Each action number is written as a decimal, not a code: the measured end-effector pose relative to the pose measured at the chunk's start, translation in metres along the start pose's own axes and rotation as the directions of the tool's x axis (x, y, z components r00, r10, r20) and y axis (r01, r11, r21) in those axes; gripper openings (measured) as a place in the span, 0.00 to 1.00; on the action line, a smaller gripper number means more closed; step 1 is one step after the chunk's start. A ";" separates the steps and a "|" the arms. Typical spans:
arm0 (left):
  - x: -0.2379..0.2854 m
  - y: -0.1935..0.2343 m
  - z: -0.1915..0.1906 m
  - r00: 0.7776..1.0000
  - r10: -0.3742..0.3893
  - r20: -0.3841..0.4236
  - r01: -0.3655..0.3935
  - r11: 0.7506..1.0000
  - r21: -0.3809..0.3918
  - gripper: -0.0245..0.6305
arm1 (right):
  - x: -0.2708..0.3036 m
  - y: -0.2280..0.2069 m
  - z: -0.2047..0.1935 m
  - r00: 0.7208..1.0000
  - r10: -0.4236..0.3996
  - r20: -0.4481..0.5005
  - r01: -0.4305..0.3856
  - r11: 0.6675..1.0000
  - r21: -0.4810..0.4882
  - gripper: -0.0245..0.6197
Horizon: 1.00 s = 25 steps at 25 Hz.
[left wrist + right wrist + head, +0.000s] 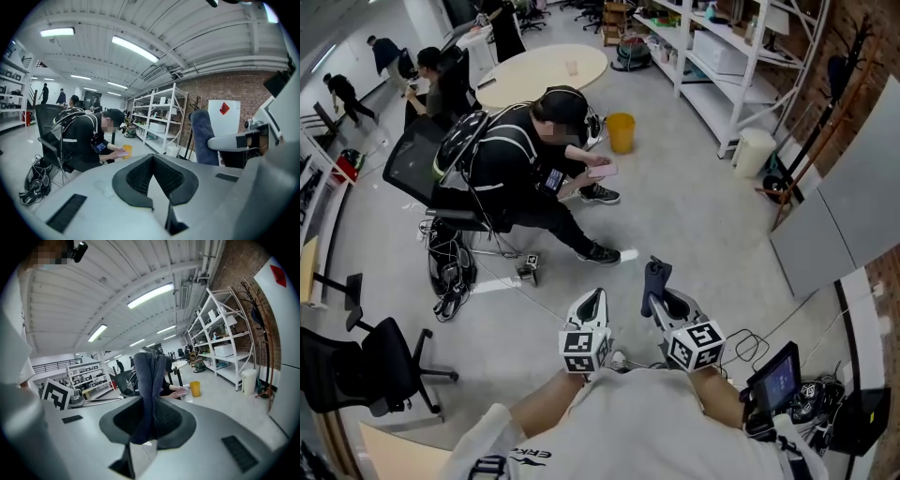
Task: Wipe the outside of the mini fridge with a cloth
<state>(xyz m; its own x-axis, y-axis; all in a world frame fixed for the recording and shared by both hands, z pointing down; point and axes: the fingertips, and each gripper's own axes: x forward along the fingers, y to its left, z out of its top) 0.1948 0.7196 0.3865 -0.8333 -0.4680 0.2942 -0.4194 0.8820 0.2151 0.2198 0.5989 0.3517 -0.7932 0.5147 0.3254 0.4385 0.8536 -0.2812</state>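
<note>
My right gripper (662, 298) is shut on a dark blue-grey cloth (654, 279), which stands up out of the jaws. In the right gripper view the cloth (150, 380) rises from my right gripper (149, 401) and hides what lies straight ahead. My left gripper (594, 300) is shut with nothing in it, and its pads (140, 176) meet in a closed V. Both grippers are held close to the person's chest, above the floor. A white fridge-like box with a red diamond sticker (223, 118) stands to the right, and its side (281, 310) fills the right edge of the right gripper view.
A person in black sits on an office chair (427, 169) ahead, bent over a phone. A yellow bucket (621, 131), a round table (542, 73) and white shelving (722, 66) lie beyond. Another chair (370, 366) is at the left, a tablet and cables (773, 380) at the right.
</note>
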 end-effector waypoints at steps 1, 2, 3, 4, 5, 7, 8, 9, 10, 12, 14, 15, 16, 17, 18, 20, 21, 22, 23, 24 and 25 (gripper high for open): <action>0.001 0.008 0.001 1.000 0.006 -0.003 -0.006 1.000 0.008 0.04 | 0.006 0.002 0.002 1.000 -0.005 0.002 0.005 1.000 0.000 0.15; 0.004 0.016 0.002 1.000 0.012 -0.005 -0.012 1.000 0.013 0.04 | 0.013 0.003 0.004 1.000 -0.010 0.003 0.010 1.000 -0.001 0.15; 0.008 0.022 0.003 1.000 0.015 -0.007 -0.015 1.000 0.013 0.04 | 0.018 0.003 0.007 1.000 -0.015 0.002 0.015 1.000 -0.001 0.15; 0.012 0.026 0.004 1.000 0.017 -0.011 -0.017 1.000 0.011 0.04 | 0.023 0.001 0.009 1.000 -0.021 -0.001 0.021 1.000 -0.001 0.15; 0.016 0.028 0.005 1.000 0.016 -0.015 -0.016 1.000 0.008 0.04 | 0.026 -0.002 0.010 1.000 -0.027 -0.006 0.027 1.000 -0.001 0.15; 0.024 0.029 0.006 1.000 0.011 -0.021 -0.011 1.000 0.007 0.04 | 0.030 -0.010 0.012 0.999 -0.042 -0.012 0.042 0.999 -0.001 0.15; 0.028 0.030 0.006 1.000 0.008 -0.025 -0.008 1.000 0.007 0.04 | 0.032 -0.015 0.014 0.999 -0.051 -0.012 0.051 0.999 0.000 0.15; 0.033 0.031 0.006 1.000 0.006 -0.028 -0.006 1.000 0.007 0.04 | 0.034 -0.019 0.015 0.998 -0.060 -0.009 0.060 0.998 0.002 0.15; 0.037 0.032 0.006 1.000 0.006 -0.031 -0.006 1.000 0.006 0.04 | 0.036 -0.023 0.017 0.998 -0.068 -0.007 0.068 0.998 0.005 0.15; 0.046 0.034 0.007 0.999 0.007 -0.036 -0.007 1.000 0.005 0.04 | 0.040 -0.032 0.019 0.997 -0.081 -0.006 0.081 0.997 0.012 0.15; 0.059 0.035 0.011 0.999 0.008 -0.037 -0.008 1.000 0.007 0.04 | 0.045 -0.044 0.024 0.996 -0.090 -0.003 0.090 0.996 0.019 0.15; 0.067 0.034 0.015 0.999 0.005 -0.034 -0.004 1.000 0.011 0.04 | 0.048 -0.050 0.027 0.996 -0.093 0.001 0.093 0.995 0.019 0.15; 0.075 0.032 0.018 1.000 -0.001 -0.031 0.001 1.000 0.016 0.04 | 0.051 -0.057 0.031 0.995 -0.095 0.007 0.095 0.995 0.017 0.15; 0.083 0.031 0.021 1.000 -0.006 -0.027 0.006 1.000 0.022 0.04 | 0.053 -0.064 0.034 0.995 -0.097 0.013 0.097 0.995 0.016 0.15; 0.091 0.028 0.024 1.000 -0.010 -0.025 0.011 1.000 0.026 0.04 | 0.056 -0.071 0.038 0.995 -0.100 0.019 0.099 0.995 0.018 0.15; 0.111 0.022 0.029 1.000 -0.022 -0.022 0.022 0.999 0.029 0.04 | 0.062 -0.089 0.044 0.994 -0.106 0.031 0.105 0.994 0.023 0.15; 0.122 0.018 0.033 0.999 -0.029 -0.019 0.030 0.999 0.031 0.04 | 0.064 -0.098 0.049 0.993 -0.109 0.038 0.108 0.994 0.025 0.15; 0.133 0.012 0.037 0.999 -0.038 -0.016 0.039 0.999 0.036 0.04 | 0.065 -0.109 0.054 0.993 -0.113 0.046 0.112 0.993 0.026 0.15; 0.145 0.006 0.041 0.999 -0.050 -0.016 0.050 0.998 0.044 0.04 | 0.066 -0.120 0.060 0.991 -0.119 0.054 0.118 0.993 0.027 0.15; 0.158 -0.001 0.046 0.998 -0.063 -0.016 0.063 0.997 0.053 0.04 | 0.066 -0.131 0.066 0.990 -0.126 0.062 0.125 0.992 0.031 0.15; 0.171 -0.009 0.051 0.997 -0.077 -0.015 0.078 0.995 0.060 0.04 | 0.065 -0.143 0.072 0.988 -0.135 0.070 0.133 0.991 0.034 0.15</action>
<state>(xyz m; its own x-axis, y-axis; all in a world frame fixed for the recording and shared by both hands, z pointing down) 0.0381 0.6344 0.3870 -0.7928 -0.5356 0.2908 -0.5042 0.8445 0.1807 0.0750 0.5047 0.3487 -0.8727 0.3880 0.2964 0.3148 0.9112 -0.2659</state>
